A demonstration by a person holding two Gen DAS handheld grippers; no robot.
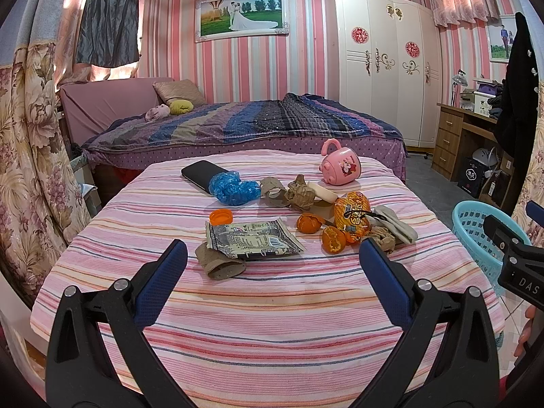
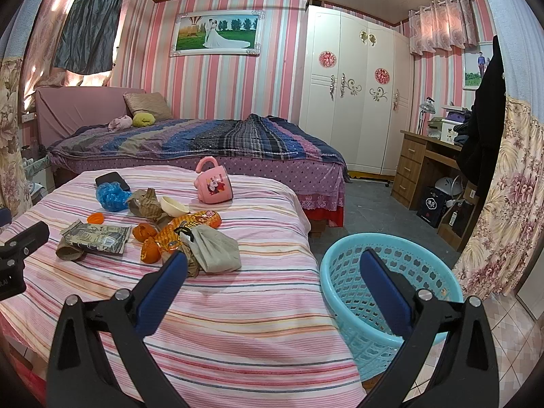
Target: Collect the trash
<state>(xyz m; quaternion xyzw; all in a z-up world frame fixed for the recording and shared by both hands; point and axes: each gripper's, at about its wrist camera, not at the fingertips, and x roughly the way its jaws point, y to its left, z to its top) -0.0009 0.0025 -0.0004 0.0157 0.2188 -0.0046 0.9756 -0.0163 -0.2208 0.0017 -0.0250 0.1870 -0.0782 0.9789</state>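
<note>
On the pink striped table cover (image 1: 258, 306), trash sits in a loose cluster toward the far half: a flat printed foil wrapper (image 1: 253, 239) lying over a brown cardboard scrap (image 1: 221, 265), an orange bottle cap (image 1: 221, 217) just behind it, a blue crumpled plastic wad (image 1: 233, 188), crumpled brown paper (image 1: 295, 193), two pieces of orange peel (image 1: 307, 222), an orange snack bag (image 1: 352, 216), and a grey-beige crumpled piece (image 1: 396, 226) at the right end. A black phone (image 1: 204, 174) touches the blue wad from behind. A pink mug (image 1: 340, 165) lies on its side, apart from the pile, near the far edge. A small white bowl (image 2: 173, 205) sits among the brown paper.

Left gripper (image 1: 272, 248): jaws spread wide, nothing between them, hovering over the near part of the cover, lined up roughly with the foil wrapper but short of it.

Right gripper (image 2: 272, 261): jaws spread wide, holding nothing. Its left finger (image 2: 163, 292) is over the table edge near the grey-beige piece; its right finger overlaps the light blue basket (image 2: 343, 292).

The basket stands on the floor just beside the table's right edge. One small orange speck shows on its inner wall; the rest of the inside is partly hidden by the finger.
</note>
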